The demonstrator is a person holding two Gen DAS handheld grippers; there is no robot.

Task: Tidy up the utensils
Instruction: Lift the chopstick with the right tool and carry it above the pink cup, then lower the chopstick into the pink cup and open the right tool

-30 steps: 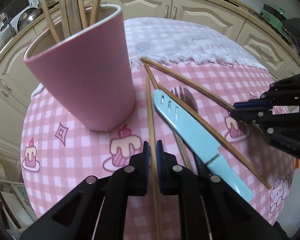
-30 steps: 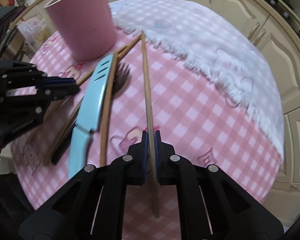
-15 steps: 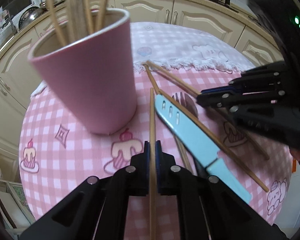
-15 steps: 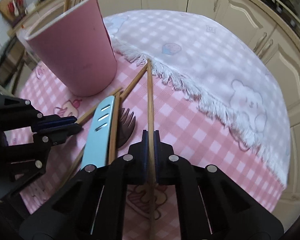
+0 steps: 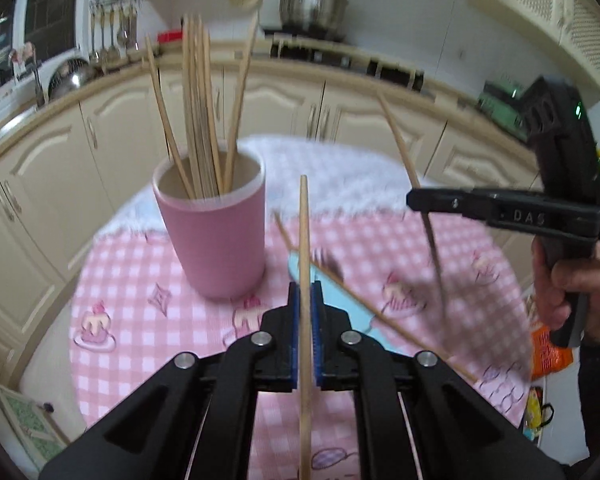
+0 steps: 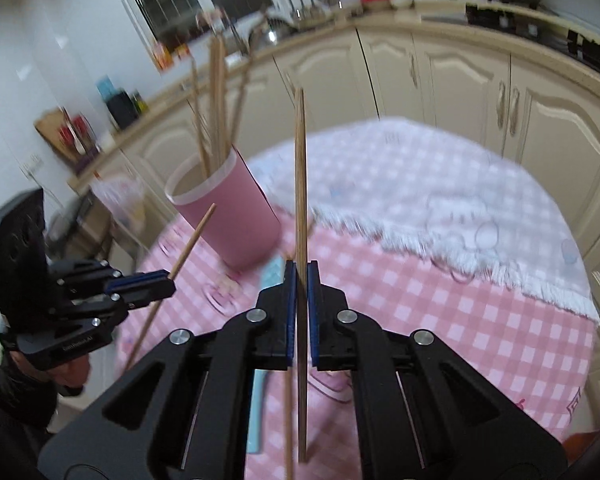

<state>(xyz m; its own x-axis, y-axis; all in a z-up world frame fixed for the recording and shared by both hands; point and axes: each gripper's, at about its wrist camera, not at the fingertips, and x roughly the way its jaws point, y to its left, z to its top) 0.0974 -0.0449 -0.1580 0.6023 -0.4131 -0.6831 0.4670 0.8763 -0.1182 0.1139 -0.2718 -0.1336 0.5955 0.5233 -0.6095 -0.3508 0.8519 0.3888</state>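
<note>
Two chopsticks point(image 5: 305, 248) point(image 6: 300, 184), each clamped lengthwise, seemingly tilt upward.

Cup point(image 5: 214, 236) on table point(image 5: 140, 320), chopsticks point(image 5: 198, 112) standing in it, knife point(image 5: 342, 312) lying right of cup

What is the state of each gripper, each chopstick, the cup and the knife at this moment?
Left gripper: shut on a chopstick, lifted off the table.
Right gripper: shut on another chopstick, lifted too.
Pink cup: upright, holding several chopsticks.
Loose chopstick: lying flat on the tablecloth.
Blue knife: lying flat, partly hidden.
</note>
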